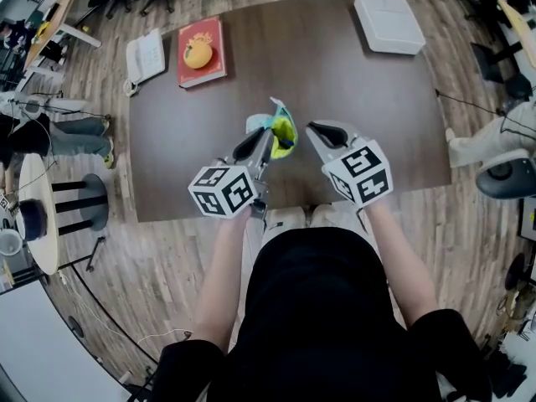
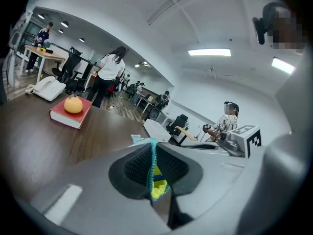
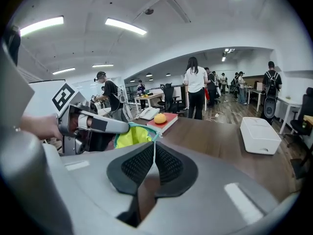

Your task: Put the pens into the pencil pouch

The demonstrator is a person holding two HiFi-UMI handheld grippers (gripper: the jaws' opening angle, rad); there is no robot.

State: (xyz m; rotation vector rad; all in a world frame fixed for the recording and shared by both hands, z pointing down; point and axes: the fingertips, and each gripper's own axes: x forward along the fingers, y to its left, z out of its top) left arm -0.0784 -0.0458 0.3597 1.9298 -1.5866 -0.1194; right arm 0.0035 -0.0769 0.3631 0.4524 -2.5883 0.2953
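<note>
Pencil pouch [image 1: 283, 132], teal and yellow. Head view: it is held over the table [image 1: 352, 90] between your two grippers, nearer you than the red book [image 1: 201, 53]. Left gripper view: your left gripper [image 2: 152, 153] is clamped narrowly on the pouch's teal edge, with the red book beyond it. Right gripper view: your right gripper [image 3: 154, 153] is pinched almost together on the pouch's zipper end, with the red book behind it.
</note>
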